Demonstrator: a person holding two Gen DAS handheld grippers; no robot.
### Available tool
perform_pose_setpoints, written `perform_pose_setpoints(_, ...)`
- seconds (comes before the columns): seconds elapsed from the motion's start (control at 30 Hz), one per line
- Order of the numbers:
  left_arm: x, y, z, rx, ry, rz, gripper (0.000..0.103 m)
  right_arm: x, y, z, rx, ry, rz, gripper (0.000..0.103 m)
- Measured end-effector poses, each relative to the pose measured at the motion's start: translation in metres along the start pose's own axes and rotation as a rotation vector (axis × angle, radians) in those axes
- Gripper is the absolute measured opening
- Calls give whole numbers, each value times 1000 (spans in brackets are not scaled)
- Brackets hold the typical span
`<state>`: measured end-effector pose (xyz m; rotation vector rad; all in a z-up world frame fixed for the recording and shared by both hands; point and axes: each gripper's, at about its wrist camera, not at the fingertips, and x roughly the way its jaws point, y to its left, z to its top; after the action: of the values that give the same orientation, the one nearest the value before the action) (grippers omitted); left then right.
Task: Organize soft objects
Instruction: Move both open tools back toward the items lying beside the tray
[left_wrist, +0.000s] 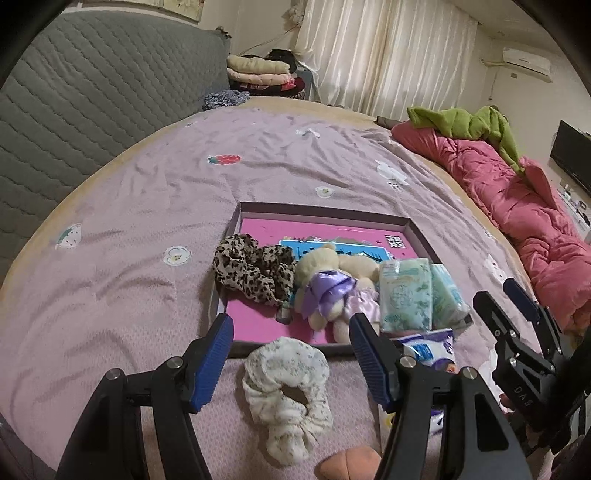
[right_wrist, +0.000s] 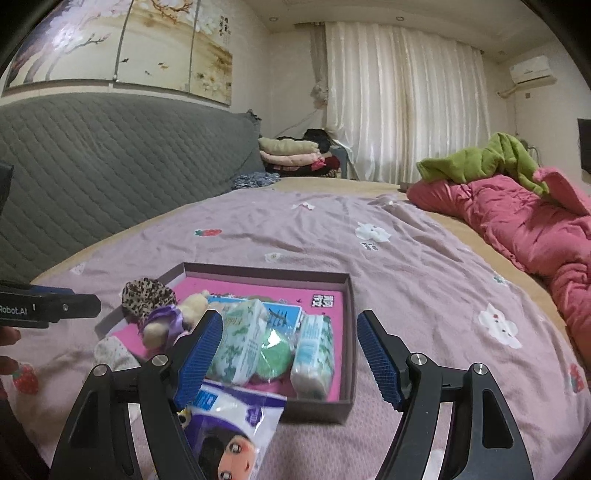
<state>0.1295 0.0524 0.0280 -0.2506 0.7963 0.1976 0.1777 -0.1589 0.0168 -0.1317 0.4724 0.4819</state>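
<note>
A shallow box (left_wrist: 325, 212) with a pink floor lies on the mauve bedspread. In it are a leopard scrunchie (left_wrist: 251, 273), a teddy bear with a purple ribbon (left_wrist: 328, 288) and two pale green tissue packs (left_wrist: 406, 291). My left gripper (left_wrist: 293, 356) stands open over a white floral scrunchie (left_wrist: 288, 391) that lies on the bed in front of the box, not touching it. My right gripper (right_wrist: 290, 356) is open above the box's near edge (right_wrist: 314, 408), with the tissue packs (right_wrist: 314, 354) and a green round item (right_wrist: 275, 354) beyond it. A purple-and-white packet (right_wrist: 229, 424) lies under its left finger.
A pink quilt (left_wrist: 517, 206) with a green garment (left_wrist: 469, 123) runs along the bed's right side. The grey quilted headboard (left_wrist: 92, 103) stands at the left, and folded clothes (left_wrist: 258, 72) are stacked behind it. A peach soft item (left_wrist: 347, 461) lies at the near edge.
</note>
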Motion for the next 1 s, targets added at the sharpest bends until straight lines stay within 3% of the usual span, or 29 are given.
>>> perform_pose_setpoints(0.57, -26, -11, -28, 24, 30, -43, 65, -40, 16, -20, 9, 44, 11, 77)
perform_pose_setpoints(1.0, -37, -17, -64, 46, 101, -87, 65, -65, 27, -33, -26, 89, 8, 77)
